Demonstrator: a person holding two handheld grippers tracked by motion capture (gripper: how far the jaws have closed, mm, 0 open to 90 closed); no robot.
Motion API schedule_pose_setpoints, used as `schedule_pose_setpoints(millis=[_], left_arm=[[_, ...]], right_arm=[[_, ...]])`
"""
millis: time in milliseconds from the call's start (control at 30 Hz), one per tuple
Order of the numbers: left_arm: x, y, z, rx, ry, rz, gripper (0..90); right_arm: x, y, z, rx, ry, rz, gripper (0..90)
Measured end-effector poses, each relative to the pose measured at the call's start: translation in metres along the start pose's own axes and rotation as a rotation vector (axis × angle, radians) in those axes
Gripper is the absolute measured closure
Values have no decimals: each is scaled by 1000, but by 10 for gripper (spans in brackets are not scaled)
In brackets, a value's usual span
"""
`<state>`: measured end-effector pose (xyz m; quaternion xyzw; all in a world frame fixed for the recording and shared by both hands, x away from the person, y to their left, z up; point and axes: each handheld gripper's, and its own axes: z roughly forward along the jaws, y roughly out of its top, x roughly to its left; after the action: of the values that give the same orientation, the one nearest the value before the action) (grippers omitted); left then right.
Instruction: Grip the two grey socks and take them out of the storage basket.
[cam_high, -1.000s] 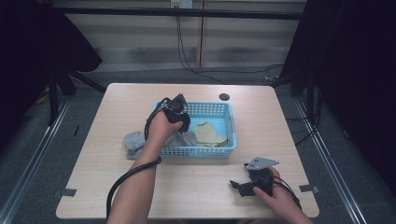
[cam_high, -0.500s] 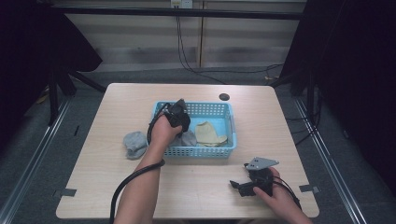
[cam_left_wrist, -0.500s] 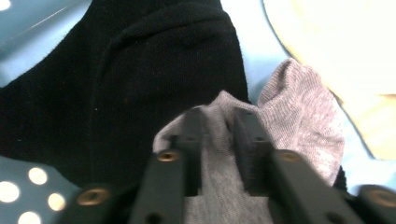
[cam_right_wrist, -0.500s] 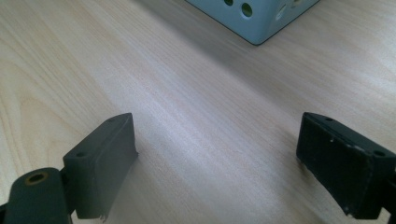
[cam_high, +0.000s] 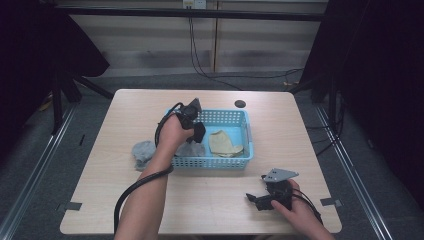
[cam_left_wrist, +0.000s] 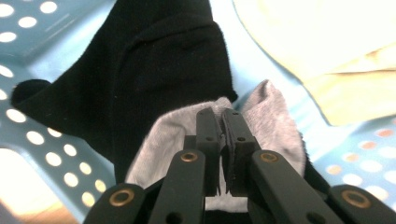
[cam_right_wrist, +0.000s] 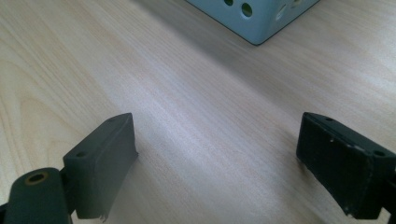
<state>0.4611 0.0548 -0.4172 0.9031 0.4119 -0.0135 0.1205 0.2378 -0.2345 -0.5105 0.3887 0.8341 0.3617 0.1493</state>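
Note:
A blue perforated basket (cam_high: 247, 135) stands mid-table. Inside it lie a pale yellow cloth (cam_high: 223, 143) and a grey sock (cam_high: 190, 149). My left gripper (cam_high: 196, 125) hangs over the basket's left end, shut on a black sock (cam_high: 199, 132) that dangles from it. In the left gripper view the jaws (cam_left_wrist: 222, 114) are pressed together on dark fabric, with the black sock (cam_left_wrist: 154, 70) spread over the grey sock (cam_left_wrist: 275, 121) and the yellow cloth (cam_left_wrist: 327, 46) to the right. My right gripper (cam_high: 252, 199) rests open on the table at the front right, with bare wood between its jaws (cam_right_wrist: 215, 140).
A second grey cloth (cam_high: 143, 151) lies on the table just left of the basket. A small dark round mark (cam_high: 240, 104) sits behind the basket. The basket's near corner (cam_right_wrist: 252, 23) shows ahead of the right gripper. The table's edge runs close in front of the right hand.
My left hand has lifted a little over the basket's left end, and the black sock now hangs from the gripper. The right hand has not moved.

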Motion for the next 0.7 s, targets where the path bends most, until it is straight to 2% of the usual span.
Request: schedule_pose_setpoints(millis=[233,700], left_arm=[[1,-1,-15,18,12,15,865],[4,1,-55,3,13,30,864]], right_arm=[[0,0,0,-1,-1,-1,114],[0,0,0,2,-1,-3,114]])
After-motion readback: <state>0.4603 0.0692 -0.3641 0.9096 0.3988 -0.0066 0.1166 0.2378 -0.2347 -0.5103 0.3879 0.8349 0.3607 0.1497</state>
